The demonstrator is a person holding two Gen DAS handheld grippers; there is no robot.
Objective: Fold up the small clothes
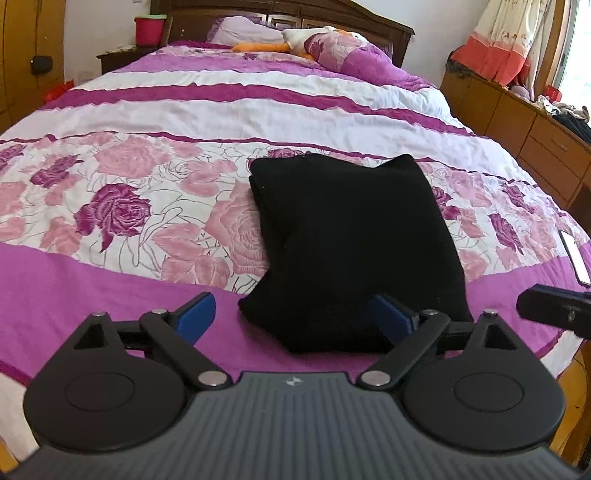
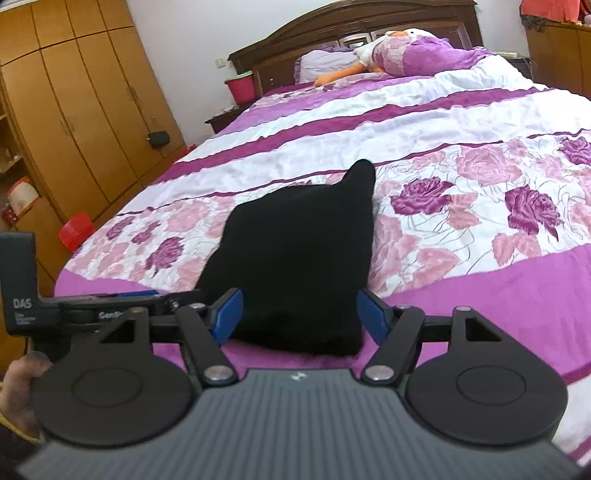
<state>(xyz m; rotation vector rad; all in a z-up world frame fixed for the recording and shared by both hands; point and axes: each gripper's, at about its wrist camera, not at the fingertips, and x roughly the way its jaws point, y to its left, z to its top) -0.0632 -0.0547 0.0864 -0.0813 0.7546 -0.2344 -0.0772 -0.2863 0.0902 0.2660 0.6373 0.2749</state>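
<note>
Wardrobe: a wooden wardrobe stands along the left wall, with a small black pouch hanging on one door.
Red bucket: a red bucket with a green rim sits on a dark nightstand beside the headboard.
Left hand-held gripper: the left hand-held gripper is low over the near purple band of the bed, its blue fingertips spread wide. Nothing is clamped; its right fingertip sits in front of the garment's near corner, and contact cannot be told.
Bed: a bed covered by a quilt with purple and white stripes and a band of pink and purple roses.
Black garment: the folded black garment lies flat on the quilt near the foot of the bed, across the rose band and the near purple band, with one corner peaking up at its far edge in the right wrist view.
Right hand-held gripper: the right hand-held gripper has its jaws apart, one blue fingertip on each side of the garment's near edge; they do not appear to pinch it.
Plush toy: a white and orange plush toy lies by the pillows at the head of the bed.
Dresser: a wooden dresser runs along the right wall, beneath a curtain.
</note>
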